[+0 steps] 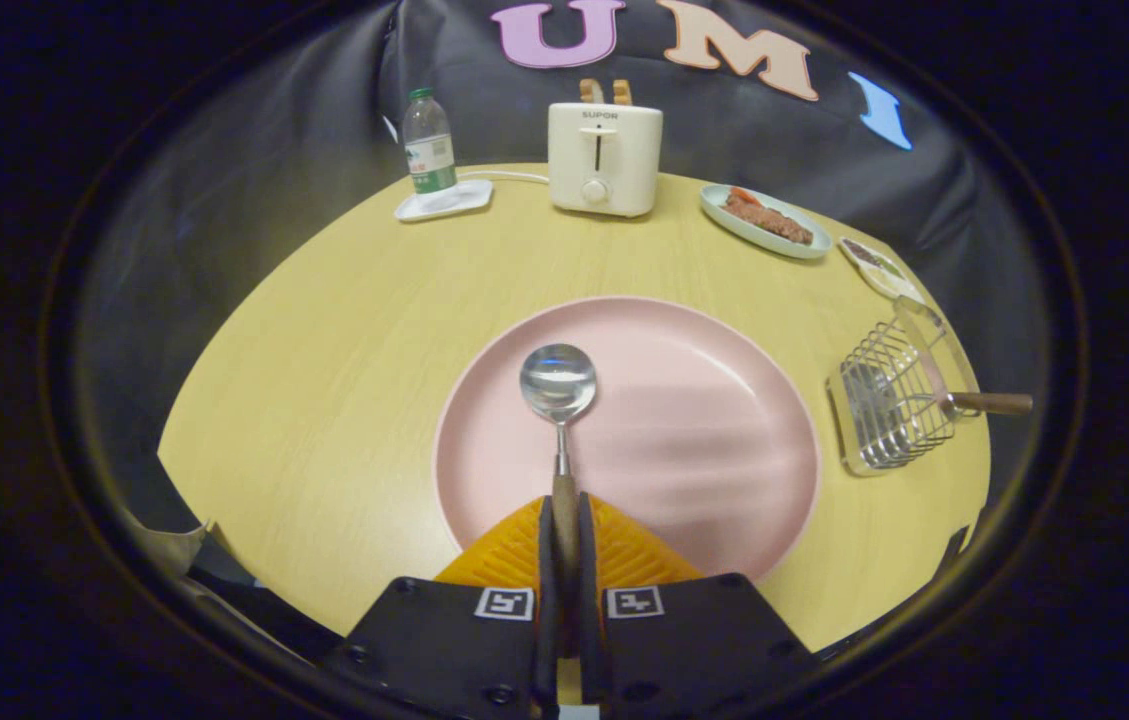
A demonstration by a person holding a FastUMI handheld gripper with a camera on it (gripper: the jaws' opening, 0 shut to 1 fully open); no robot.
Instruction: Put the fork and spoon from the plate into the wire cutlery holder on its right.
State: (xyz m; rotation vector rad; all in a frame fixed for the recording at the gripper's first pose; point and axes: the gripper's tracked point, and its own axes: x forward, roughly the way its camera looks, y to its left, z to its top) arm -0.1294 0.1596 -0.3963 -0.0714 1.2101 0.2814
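Yellow table [324, 330], pink plate [704, 440]; gripper [565, 530] clamped on spoon [558, 385] handle, bowl ahead.

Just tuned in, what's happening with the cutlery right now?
The gripper is shut on the spoon, its fingers clamping the wooden handle while the bowl points ahead over the pink plate. The fork is already in the wire cutlery holder to the plate's right, handle sticking out. Only the spoon remains to be put in.

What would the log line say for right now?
tool: shut on spoon handle | spoon: over pink plate | wire holder: one wooden handle sticking out
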